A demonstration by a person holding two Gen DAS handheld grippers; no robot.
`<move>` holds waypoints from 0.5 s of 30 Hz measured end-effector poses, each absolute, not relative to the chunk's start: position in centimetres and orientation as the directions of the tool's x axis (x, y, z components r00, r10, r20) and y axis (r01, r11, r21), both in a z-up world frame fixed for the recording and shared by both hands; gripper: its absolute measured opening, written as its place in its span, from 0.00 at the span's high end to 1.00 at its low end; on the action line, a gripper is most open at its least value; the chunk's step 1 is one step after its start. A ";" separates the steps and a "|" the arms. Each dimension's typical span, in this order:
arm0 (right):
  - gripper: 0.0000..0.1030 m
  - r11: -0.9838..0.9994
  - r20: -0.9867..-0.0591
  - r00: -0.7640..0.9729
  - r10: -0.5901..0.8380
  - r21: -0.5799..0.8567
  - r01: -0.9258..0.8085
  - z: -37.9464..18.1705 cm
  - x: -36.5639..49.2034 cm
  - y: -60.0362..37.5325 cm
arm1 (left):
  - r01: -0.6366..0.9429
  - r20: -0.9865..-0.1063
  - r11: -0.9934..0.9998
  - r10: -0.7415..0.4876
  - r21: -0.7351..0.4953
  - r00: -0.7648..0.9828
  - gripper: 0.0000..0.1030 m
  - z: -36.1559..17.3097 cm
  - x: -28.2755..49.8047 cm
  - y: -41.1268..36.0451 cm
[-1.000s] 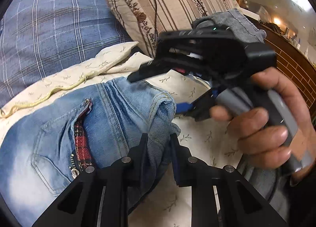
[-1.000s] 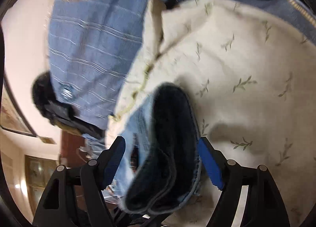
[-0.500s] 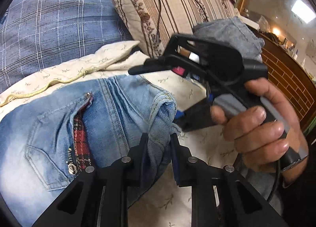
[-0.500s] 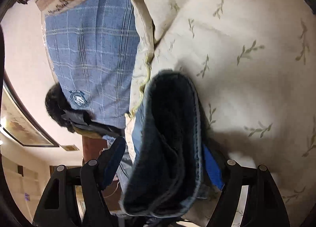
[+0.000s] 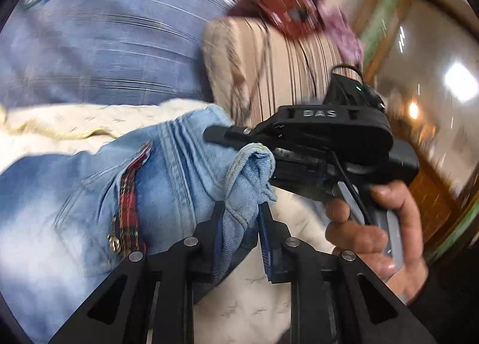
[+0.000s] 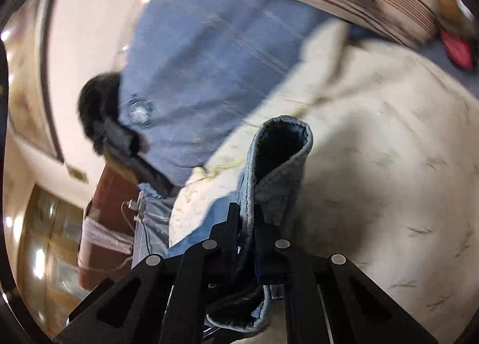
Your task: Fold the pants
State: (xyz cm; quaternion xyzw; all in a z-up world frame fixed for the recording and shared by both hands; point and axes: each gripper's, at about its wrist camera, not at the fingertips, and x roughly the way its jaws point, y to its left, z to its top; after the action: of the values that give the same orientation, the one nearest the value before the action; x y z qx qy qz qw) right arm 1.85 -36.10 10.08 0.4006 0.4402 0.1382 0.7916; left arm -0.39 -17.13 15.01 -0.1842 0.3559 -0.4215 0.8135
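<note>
1. Faded light-blue denim pants [image 5: 167, 182] with a red plaid strip by the zipper, sprawled over a cream bedspread with little leaf sprigs [image 5: 60, 122], waistband end lifted up off it.
2. Left gripper [image 5: 239, 224]: black fingers nearly together, pinching a bunched fold of the denim at the waistband edge.
3. Right gripper [image 6: 247, 224]: jaws clamped tight on a hem edge of the same pants [image 6: 275, 164], dark inside of the cuff gaping open just past the tips.
4. From the left view, right gripper's black body [image 5: 329, 140] sitting right against the denim, bare hand [image 5: 374, 224] wrapped round its grey handle.
5. Behind it all: blue checked pillow [image 5: 104, 45] and a beige striped cushion [image 5: 269, 74], both pretty blurry.
</note>
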 end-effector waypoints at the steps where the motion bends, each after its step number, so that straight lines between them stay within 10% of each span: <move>1: 0.93 0.661 -0.595 0.564 0.573 0.742 0.112 11.3 2.4 -34.6 | 0.522 -0.398 0.559 -0.828 -0.645 0.395 0.81 14.9 -0.2 -15.8; 7: 0.92 0.737 -0.641 0.440 0.628 0.671 -0.074 14.6 6.0 -22.7 | 0.205 -0.271 0.424 -0.813 -0.882 0.515 0.80 13.0 -0.3 -3.9; 15: 0.81 0.747 -0.701 0.265 0.662 0.645 -0.160 6.0 9.0 -8.7 | -0.102 -0.440 0.483 -0.664 -0.869 0.604 0.72 4.9 0.2 7.5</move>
State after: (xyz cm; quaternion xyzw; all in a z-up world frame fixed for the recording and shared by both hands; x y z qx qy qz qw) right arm 9.00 -8.71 5.96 0.2312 0.5427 0.2702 0.7609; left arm 0.23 7.45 4.87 -0.4735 0.4049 -0.1849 0.7601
